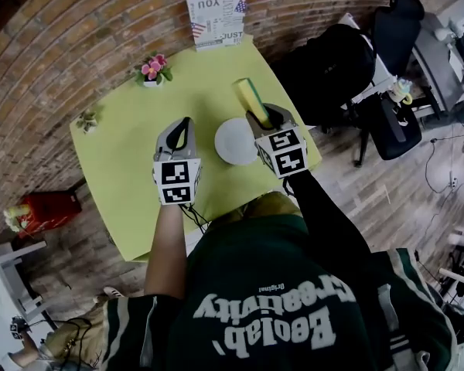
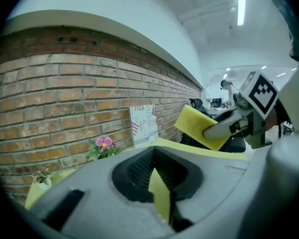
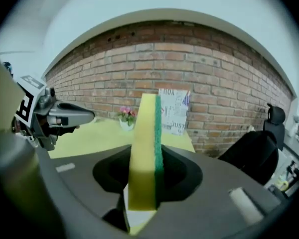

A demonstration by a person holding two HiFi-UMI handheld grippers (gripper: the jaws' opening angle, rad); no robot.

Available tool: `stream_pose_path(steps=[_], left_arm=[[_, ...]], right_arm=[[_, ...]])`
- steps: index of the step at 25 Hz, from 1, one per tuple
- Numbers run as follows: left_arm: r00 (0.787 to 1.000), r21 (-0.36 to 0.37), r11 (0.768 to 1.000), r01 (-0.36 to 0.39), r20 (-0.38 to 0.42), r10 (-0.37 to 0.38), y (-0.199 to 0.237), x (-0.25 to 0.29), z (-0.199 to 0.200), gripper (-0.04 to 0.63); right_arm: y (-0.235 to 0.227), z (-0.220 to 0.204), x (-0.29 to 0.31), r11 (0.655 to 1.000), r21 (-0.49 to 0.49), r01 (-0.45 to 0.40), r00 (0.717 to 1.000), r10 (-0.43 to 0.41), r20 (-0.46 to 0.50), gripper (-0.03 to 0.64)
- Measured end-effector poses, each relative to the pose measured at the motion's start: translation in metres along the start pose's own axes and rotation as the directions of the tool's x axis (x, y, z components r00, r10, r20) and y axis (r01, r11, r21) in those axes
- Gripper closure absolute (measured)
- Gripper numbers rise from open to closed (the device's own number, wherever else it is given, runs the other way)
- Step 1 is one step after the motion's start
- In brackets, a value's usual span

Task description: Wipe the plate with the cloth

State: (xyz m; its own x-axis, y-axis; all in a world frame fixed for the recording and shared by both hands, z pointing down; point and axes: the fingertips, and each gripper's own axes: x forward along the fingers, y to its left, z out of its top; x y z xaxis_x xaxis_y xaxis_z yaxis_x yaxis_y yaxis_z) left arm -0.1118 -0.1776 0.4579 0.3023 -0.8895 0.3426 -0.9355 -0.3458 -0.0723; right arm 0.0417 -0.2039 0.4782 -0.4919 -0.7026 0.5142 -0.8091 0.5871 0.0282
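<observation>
My sponge (image 3: 143,148) is yellow with a green scouring face on its right side. It stands on edge, clamped between the jaws of my right gripper (image 1: 258,114), and in the head view it pokes out toward 11 o'clock. The plate (image 1: 236,141), round, white and bare, lies flat on the green table (image 1: 124,137), close by at the sponge's 7 o'clock.

A yellow sponge (image 3: 142,153) with a green face sits in the right hand-held gripper (image 1: 264,119), a white plate (image 1: 233,141) between it and the left hand-held gripper (image 1: 183,127), both grey with black-and-white square markers, above a lime-green tabletop (image 1: 124,149).
</observation>
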Motion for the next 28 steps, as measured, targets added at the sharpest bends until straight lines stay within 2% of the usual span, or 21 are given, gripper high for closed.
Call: stream_pose_path(steps=[5,10,17,28], left_arm=[[0.994,0.033,0.998,-0.052,0.099,0.049,0.021,-0.018,0.053,0.589],[0.981,0.048,0.995,-0.085,0.177,0.075,0.037,-0.035,0.092,0.589],[0.973,0.055,0.996,-0.069,0.226,0.054,0.036,-0.042,0.117,0.589],[0.969,0.046,0.998,-0.036,0.248,0.024,0.033,-0.056,0.123,0.589]], right_arm=[[0.004,0.077,-0.029,0.998,-0.065,0.018,0.978,-0.004,0.207,0.474],[0.001,0.116,-0.053,0.995,-0.072,0.067,0.948,-0.041,0.317,0.474],[-0.006,0.128,-0.068,0.988,-0.084,0.126,0.931,-0.088,0.355,0.483],[-0.002,0.122,-0.08,0.985,-0.047,0.163,0.922,-0.136,0.362,0.483]])
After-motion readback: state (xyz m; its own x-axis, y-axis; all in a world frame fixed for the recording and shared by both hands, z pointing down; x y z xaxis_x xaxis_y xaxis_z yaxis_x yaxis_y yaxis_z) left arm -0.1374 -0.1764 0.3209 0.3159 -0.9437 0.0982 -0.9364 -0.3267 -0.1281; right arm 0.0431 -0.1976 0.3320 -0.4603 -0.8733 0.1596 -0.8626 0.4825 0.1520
